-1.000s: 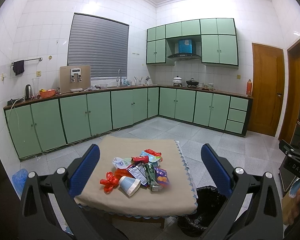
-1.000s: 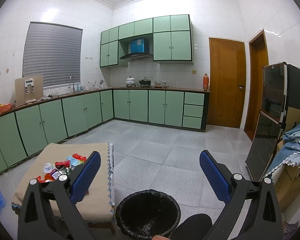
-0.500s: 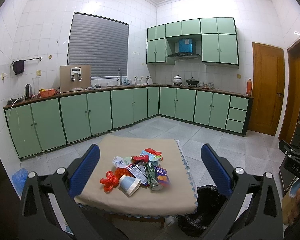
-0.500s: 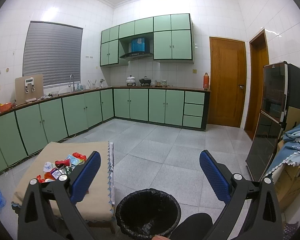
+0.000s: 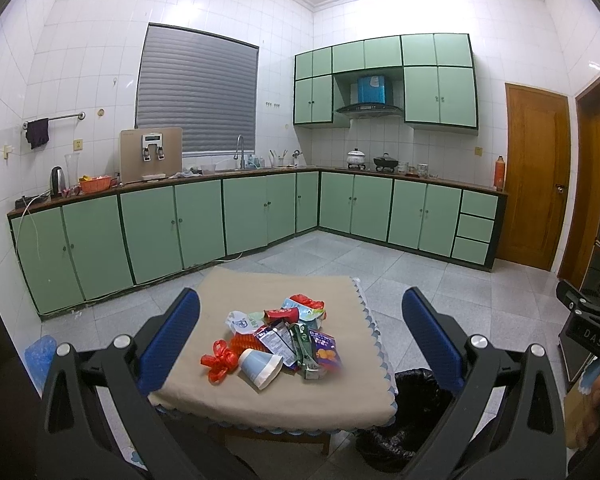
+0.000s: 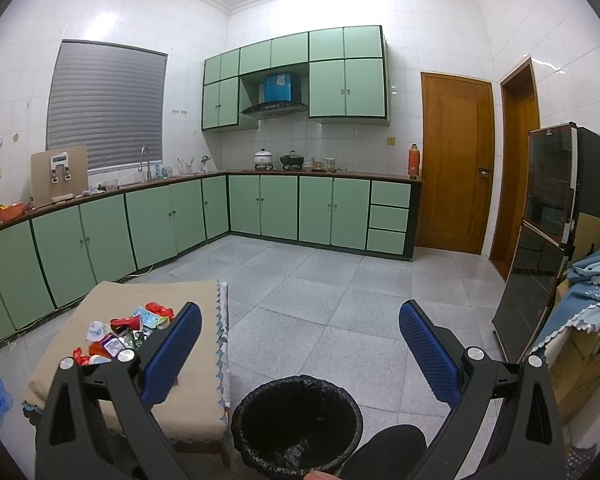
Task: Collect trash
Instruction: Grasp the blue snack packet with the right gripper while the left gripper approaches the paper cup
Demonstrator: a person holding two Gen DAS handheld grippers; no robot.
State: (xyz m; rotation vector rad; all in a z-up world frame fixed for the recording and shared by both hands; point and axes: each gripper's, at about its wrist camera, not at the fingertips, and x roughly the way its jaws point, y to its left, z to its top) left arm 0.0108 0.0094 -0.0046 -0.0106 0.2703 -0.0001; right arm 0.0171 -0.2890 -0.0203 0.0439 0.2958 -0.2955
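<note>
The trash pile point(image 5: 284, 340) was heaped on the small cloth-covered table point(image 5: 260, 400), dead ahead at twelve o'clock of the left gripper point(image 5: 300, 332), whose jaws were spread wide and empty. From the right gripper point(image 6: 300, 344), likewise spread, it lay at ten o'clock, so the left was judged nearer. The black-lined bin point(image 6: 296, 420) was set beside the table.

Room evenly, brightly lit from overhead. Glare seen on white wall tiles point(image 5: 204, 12) near ceiling. Strong fisheye bending, black corners in both views. Focus sharp; soft shadow under table point(image 6: 204, 420).
</note>
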